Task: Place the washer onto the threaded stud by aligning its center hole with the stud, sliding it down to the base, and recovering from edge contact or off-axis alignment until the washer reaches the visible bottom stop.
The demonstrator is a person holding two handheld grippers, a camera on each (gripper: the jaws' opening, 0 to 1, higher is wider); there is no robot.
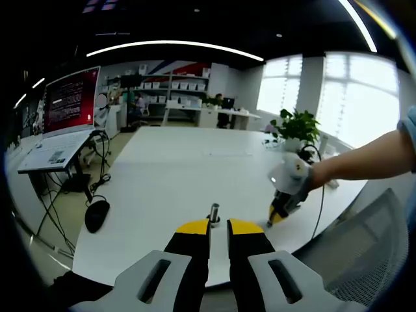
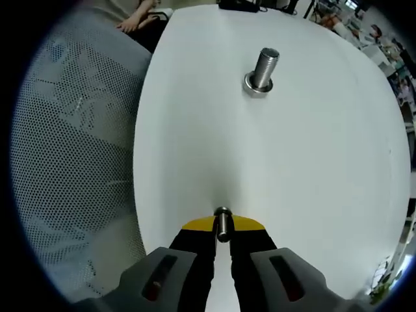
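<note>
- Washer [image 2: 223, 224] is sitting edge-on between the right gripper's [image 2: 223, 229] closed jaws, well short of the stud [image 2: 263, 70] standing near the worktop's [image 2: 312, 162] edge.
- Left gripper [image 1: 218, 227] is hovering near the stud, jaws slightly parted, holding nothing.
- Carrying is under way; next, centring the hole over the stud's top.

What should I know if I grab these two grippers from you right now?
Left gripper: jaws slightly apart, empty, pointing at the silver threaded metal stud.
Right gripper: jaws shut on the small silver metal washer, well short of the stud standing on the white table.
Done: washer gripped.
Left: line its hole over the stud, slide it to the base.
</note>
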